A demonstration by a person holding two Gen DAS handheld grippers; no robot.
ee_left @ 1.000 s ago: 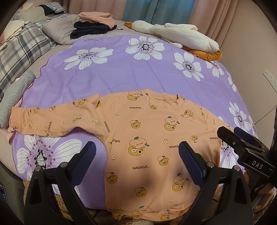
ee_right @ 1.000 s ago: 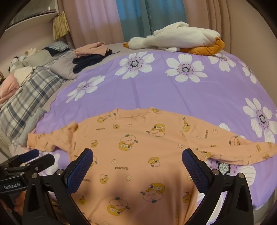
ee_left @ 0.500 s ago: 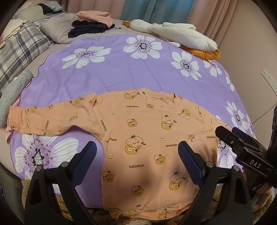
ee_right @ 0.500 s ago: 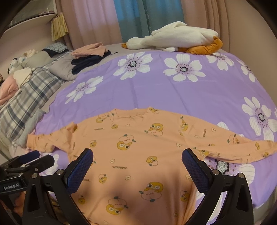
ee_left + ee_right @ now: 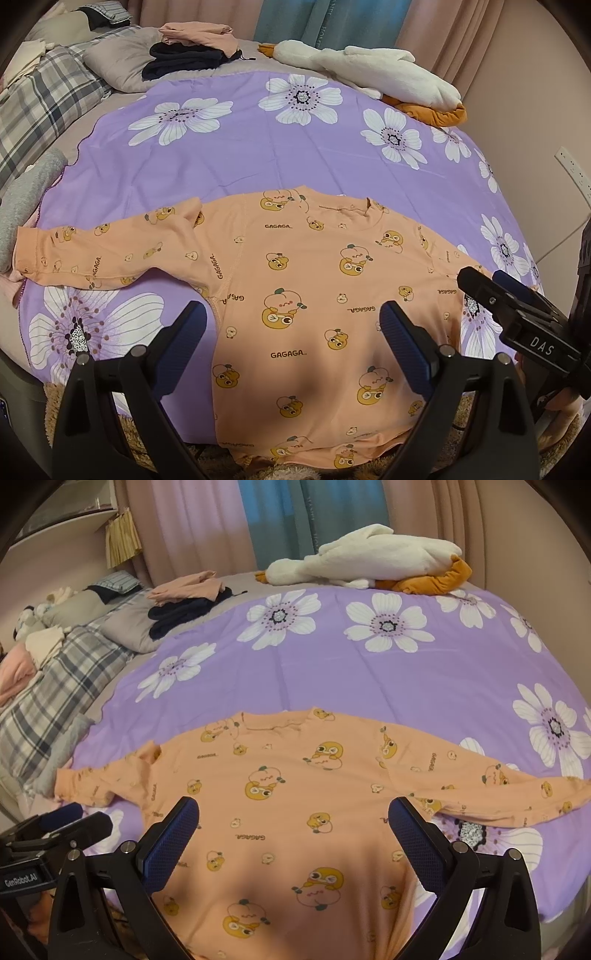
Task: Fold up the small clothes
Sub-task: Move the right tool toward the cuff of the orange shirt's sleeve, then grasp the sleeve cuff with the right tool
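An orange long-sleeved child's top (image 5: pixel 295 280) with cartoon prints lies flat on the purple flowered bedspread (image 5: pixel 258 155), sleeves spread out to both sides, hem hanging over the near bed edge. It also shows in the right wrist view (image 5: pixel 295 797). My left gripper (image 5: pixel 293 328) is open and empty, hovering above the lower body of the top. My right gripper (image 5: pixel 293 823) is open and empty above the top too. The right gripper also shows at the right of the left wrist view (image 5: pixel 517 310), and the left gripper at the lower left of the right wrist view (image 5: pixel 55 830).
A white and orange plush duck (image 5: pixel 373 74) lies at the far edge of the bed. Folded pink and dark clothes (image 5: pixel 192 48) sit on a grey pillow. A plaid blanket (image 5: pixel 40 107) and a grey cloth (image 5: pixel 26 192) lie at the left. A wall socket (image 5: pixel 572 173) is on the right.
Both grippers have drifted slightly, so the top sits a little lower and nearer in view. The top itself has not moved. Both grippers stay open.
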